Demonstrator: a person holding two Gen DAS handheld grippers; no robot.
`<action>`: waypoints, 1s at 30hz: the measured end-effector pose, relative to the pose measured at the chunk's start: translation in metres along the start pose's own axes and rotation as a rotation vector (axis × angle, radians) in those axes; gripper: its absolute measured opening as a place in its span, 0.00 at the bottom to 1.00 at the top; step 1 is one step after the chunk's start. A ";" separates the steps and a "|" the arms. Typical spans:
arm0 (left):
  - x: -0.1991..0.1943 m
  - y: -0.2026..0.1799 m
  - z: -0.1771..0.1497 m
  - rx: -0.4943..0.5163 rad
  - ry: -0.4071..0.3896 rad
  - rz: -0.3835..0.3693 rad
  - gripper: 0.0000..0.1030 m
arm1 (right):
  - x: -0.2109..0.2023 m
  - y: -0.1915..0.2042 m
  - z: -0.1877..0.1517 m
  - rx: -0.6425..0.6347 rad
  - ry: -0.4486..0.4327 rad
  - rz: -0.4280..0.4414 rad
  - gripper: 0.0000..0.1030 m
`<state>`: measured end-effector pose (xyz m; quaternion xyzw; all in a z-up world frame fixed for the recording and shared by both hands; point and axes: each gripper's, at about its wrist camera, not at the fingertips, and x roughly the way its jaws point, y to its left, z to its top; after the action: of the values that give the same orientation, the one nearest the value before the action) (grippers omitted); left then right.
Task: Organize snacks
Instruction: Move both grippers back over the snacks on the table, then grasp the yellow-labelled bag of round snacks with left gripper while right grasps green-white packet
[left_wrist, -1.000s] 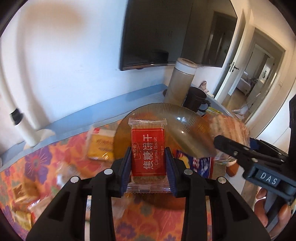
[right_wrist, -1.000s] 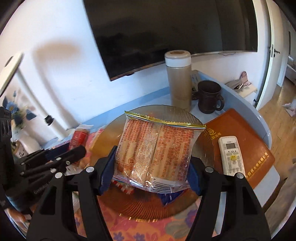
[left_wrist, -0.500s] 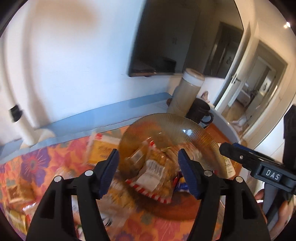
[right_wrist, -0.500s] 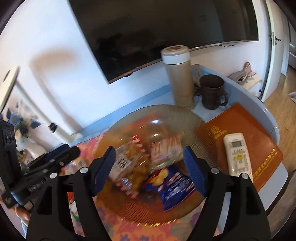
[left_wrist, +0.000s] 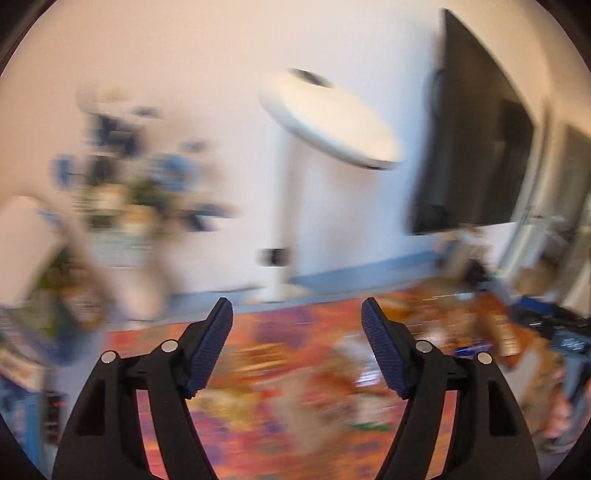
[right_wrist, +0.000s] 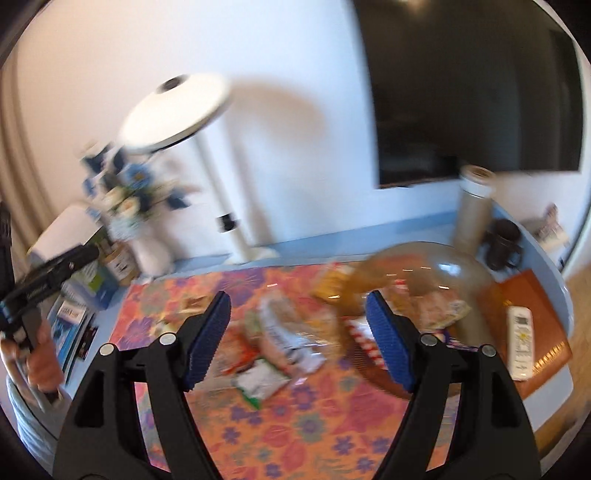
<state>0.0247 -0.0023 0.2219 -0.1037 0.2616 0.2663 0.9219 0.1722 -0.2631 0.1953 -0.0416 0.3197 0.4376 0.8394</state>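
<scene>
The left tool (left_wrist: 297, 314) is held angled down over the flowered cloth (right_wrist: 314, 417) on the bench (right_wrist: 554, 391), its jaws wide and just opened further, with nothing between them. The right tool (right_wrist: 298, 306) is likewise tilted downward, jaws wide and empty. In the right wrist view the left tool is seen at the far left, gripped by a hand (right_wrist: 42, 354). Snack packets (right_wrist: 284, 343) lie loose on the cloth; more are seen in the amber glass bowl (right_wrist: 436, 266) to the right. The left view is heavily blurred.
</scene>
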 end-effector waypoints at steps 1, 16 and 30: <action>-0.007 0.017 -0.003 -0.005 -0.003 0.049 0.70 | 0.005 0.016 -0.002 -0.029 0.012 0.014 0.74; 0.111 0.109 -0.109 -0.172 0.389 0.066 0.71 | 0.123 0.048 -0.083 0.051 0.317 0.033 0.74; 0.160 0.077 -0.149 -0.037 0.468 0.186 0.73 | 0.177 0.037 -0.136 0.087 0.480 0.017 0.67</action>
<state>0.0344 0.0830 0.0070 -0.1547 0.4713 0.3236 0.8057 0.1496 -0.1625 -0.0062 -0.1054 0.5290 0.4080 0.7366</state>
